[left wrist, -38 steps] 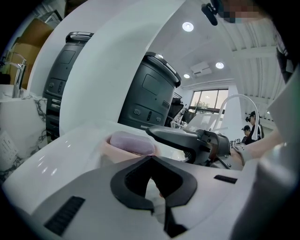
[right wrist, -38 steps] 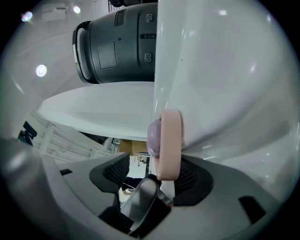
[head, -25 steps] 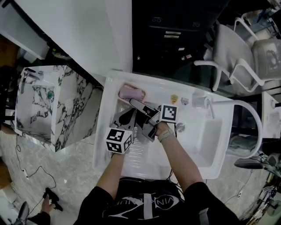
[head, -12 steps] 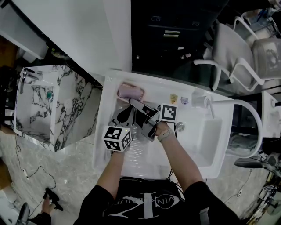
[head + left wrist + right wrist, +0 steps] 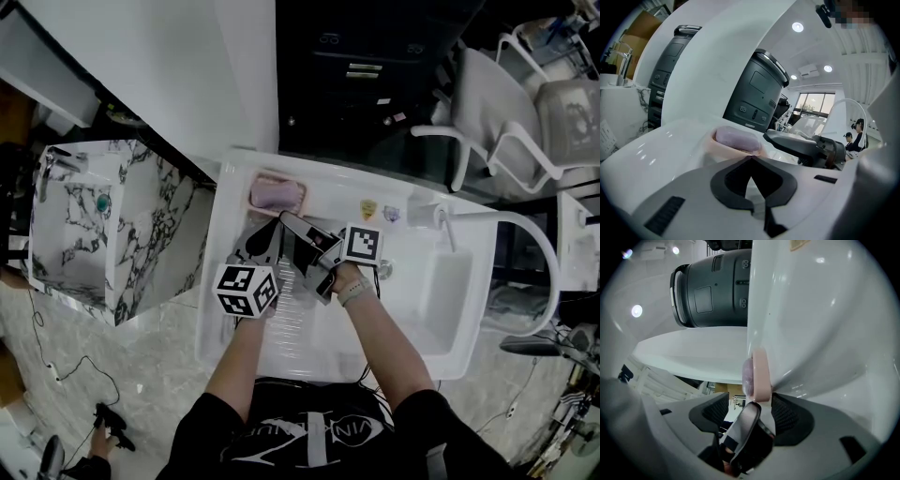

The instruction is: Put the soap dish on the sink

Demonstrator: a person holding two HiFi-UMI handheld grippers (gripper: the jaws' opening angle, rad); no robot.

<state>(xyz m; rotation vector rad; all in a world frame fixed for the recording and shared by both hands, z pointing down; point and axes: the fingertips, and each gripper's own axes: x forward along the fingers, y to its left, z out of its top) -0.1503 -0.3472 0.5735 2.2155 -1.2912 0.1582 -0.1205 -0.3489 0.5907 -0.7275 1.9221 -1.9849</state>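
Note:
A pink soap dish (image 5: pixel 277 194) with a lilac soap bar in it rests on the back left rim of the white sink (image 5: pixel 223 281). In the left gripper view the soap dish (image 5: pixel 736 143) lies just past my left gripper (image 5: pixel 751 158), whose jaws are shut and empty. In the head view my left gripper (image 5: pixel 265 240) is in front of the dish, over the basin. My right gripper (image 5: pixel 292 225) reaches in from the right, its tips just short of the dish. In the right gripper view my right gripper (image 5: pixel 751 400) is open, with the dish (image 5: pixel 760 373) edge-on ahead of it.
A faucet (image 5: pixel 441 225) and a white curved pipe (image 5: pixel 539 248) are at the sink's right end. Small stickers (image 5: pixel 370 208) lie on the back rim. A marble-patterned cabinet (image 5: pixel 103 225) stands to the left, white chairs (image 5: pixel 525 122) behind.
My left gripper has drawn back a little toward the lower left, away from the dish. The soap dish stays on the rim and the right gripper has hardly moved.

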